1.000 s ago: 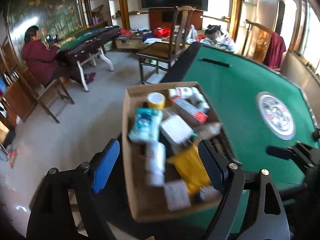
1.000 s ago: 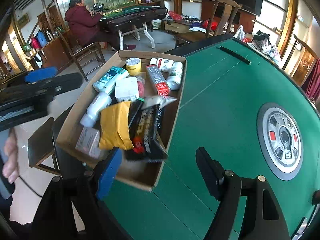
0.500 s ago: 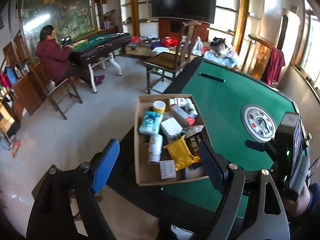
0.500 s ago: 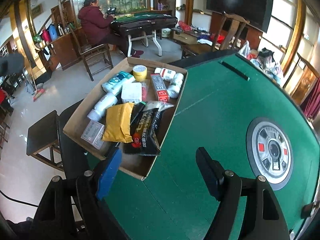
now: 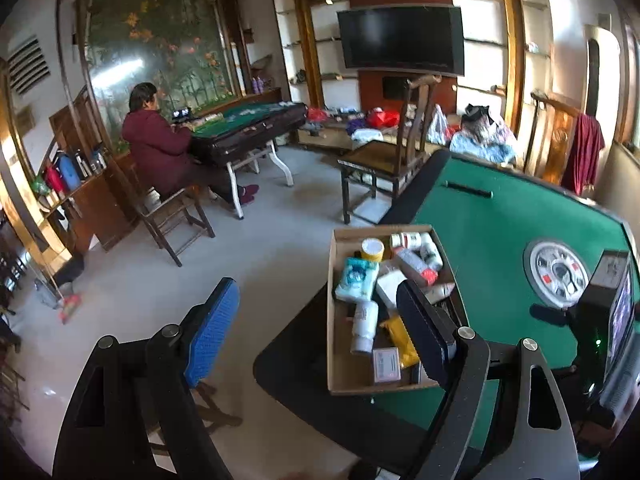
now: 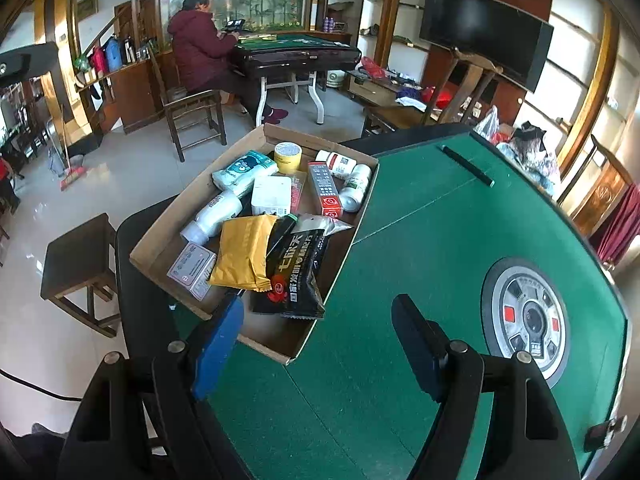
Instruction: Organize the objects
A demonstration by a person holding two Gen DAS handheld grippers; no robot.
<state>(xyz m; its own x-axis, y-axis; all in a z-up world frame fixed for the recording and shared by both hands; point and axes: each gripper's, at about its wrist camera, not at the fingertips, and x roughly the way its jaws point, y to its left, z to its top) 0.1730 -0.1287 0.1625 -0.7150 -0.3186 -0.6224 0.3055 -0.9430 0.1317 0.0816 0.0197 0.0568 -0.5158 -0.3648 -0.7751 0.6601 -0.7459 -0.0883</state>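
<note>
An open cardboard box [image 6: 158, 240] sits at the left edge of the green table [image 6: 440, 232]. It holds several items: a yellow packet [image 6: 244, 256], a black snack bag [image 6: 298, 276], a white bottle [image 6: 214, 216], a tissue pack [image 6: 244, 170], a tape roll [image 6: 288, 156] and a red-and-white carton [image 6: 325, 194]. My right gripper [image 6: 318, 306] hovers open just in front of the box's near corner, nothing between its fingers. My left gripper [image 5: 316, 290] is open and empty, high above the box [image 5: 336, 360] and off the table's left side.
A round dial panel [image 6: 528, 316] is set in the table's middle. A wooden stool [image 6: 80, 256] stands beside the table's left corner and a wooden chair [image 5: 392, 152] beyond its far end. A person in a dark red jacket [image 6: 200, 48] sits at another table far back.
The left gripper has risen and drawn back from right over the box, so the box now looks small and far. The right gripper has backed off slightly and rolled a little.
</note>
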